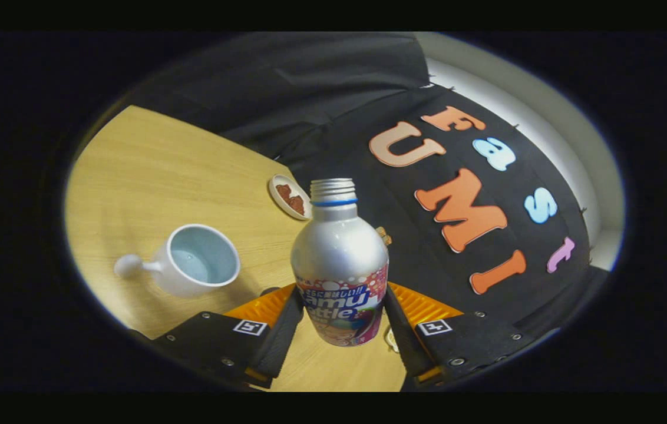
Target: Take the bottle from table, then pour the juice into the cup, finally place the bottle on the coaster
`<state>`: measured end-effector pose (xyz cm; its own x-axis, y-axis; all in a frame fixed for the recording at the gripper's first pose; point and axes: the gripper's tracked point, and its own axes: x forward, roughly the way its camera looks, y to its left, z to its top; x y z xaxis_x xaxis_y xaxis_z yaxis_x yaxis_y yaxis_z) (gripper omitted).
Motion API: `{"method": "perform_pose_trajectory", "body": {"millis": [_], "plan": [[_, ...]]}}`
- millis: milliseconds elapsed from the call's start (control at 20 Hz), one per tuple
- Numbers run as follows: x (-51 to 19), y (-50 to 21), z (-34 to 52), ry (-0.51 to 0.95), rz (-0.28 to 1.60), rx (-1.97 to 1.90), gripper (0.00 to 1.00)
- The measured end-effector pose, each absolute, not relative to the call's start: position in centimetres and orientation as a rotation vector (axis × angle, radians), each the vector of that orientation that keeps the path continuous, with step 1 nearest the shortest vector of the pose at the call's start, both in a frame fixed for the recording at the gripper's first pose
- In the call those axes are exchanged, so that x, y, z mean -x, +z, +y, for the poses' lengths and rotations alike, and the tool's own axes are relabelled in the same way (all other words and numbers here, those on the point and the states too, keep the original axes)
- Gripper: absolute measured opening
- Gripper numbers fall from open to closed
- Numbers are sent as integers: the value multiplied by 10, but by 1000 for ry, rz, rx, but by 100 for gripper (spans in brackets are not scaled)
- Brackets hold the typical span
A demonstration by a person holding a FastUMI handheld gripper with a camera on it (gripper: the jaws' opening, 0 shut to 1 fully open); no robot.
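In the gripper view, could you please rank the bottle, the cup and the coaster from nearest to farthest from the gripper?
1. Bottle: clamped between the fingers of the gripper.
2. Cup: on the table, ahead and to the left.
3. Coaster: beyond the bottle, near the table's far edge.

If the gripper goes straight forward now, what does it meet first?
Nothing new: the gripper is shut on the silver metal bottle. Beyond it, probably the small round coaster, though depth is unclear.
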<state>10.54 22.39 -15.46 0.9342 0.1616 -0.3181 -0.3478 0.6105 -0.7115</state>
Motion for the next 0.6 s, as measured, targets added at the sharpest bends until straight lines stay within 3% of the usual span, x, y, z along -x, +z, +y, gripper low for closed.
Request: {"method": "perform_pose_trajectory", "body": {"millis": [600], "plan": [[-140, -152, 209, 219, 313, 216, 78]]}}
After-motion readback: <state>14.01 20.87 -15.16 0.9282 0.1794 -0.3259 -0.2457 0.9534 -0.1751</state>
